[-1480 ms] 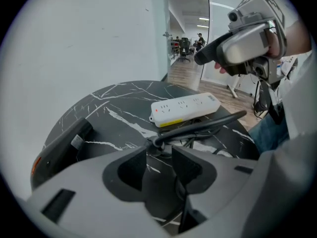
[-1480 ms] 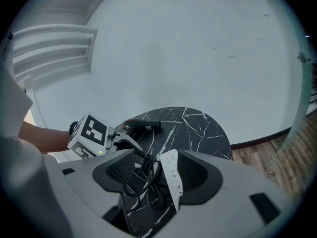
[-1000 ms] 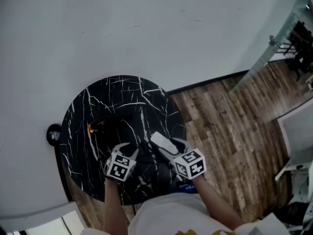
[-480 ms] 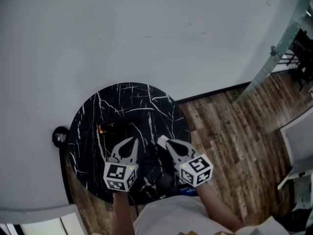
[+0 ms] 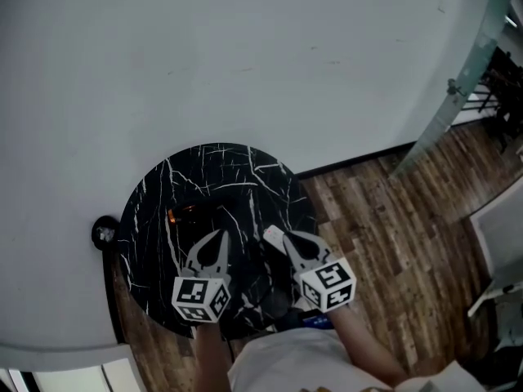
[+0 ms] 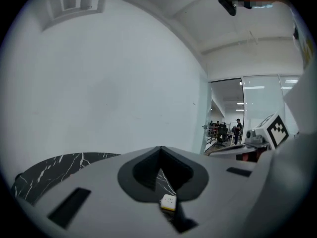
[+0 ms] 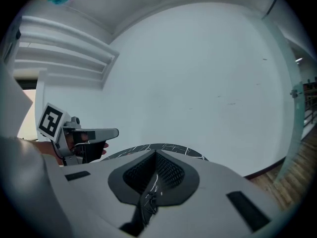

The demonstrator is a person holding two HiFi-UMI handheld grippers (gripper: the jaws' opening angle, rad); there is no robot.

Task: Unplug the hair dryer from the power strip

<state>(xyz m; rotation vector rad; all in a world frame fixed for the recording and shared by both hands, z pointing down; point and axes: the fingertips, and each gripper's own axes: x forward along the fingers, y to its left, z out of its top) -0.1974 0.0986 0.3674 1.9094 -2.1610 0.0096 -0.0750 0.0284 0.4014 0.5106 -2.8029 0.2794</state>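
Note:
Both grippers hover over the round black marble table (image 5: 155, 194), side by side and pointing toward the wall. My left gripper (image 5: 217, 237) is shut with nothing between its jaws. My right gripper (image 5: 278, 237) is also shut and empty. Ahead of the left one lies a dark shape with an orange spot, the hair dryer (image 5: 177, 214); its outline is lost against the dark top. In the left gripper view, a small white piece of the power strip (image 6: 168, 202) shows below the closed jaws (image 6: 161, 150). The right gripper view shows marble under its closed jaws (image 7: 154, 153).
A plain white wall (image 5: 245, 64) stands right behind the table. Wood-plank floor (image 5: 384, 235) runs to the right, toward a glass partition (image 5: 458, 88). A small round dark object (image 5: 104, 233) sits on the floor at the table's left. Each gripper appears in the other's view (image 6: 267, 133) (image 7: 74, 135).
Both grippers stood open low on the table, the right one around the white power strip. Both have since closed and risen clear of the table; the left one tilted up toward level.

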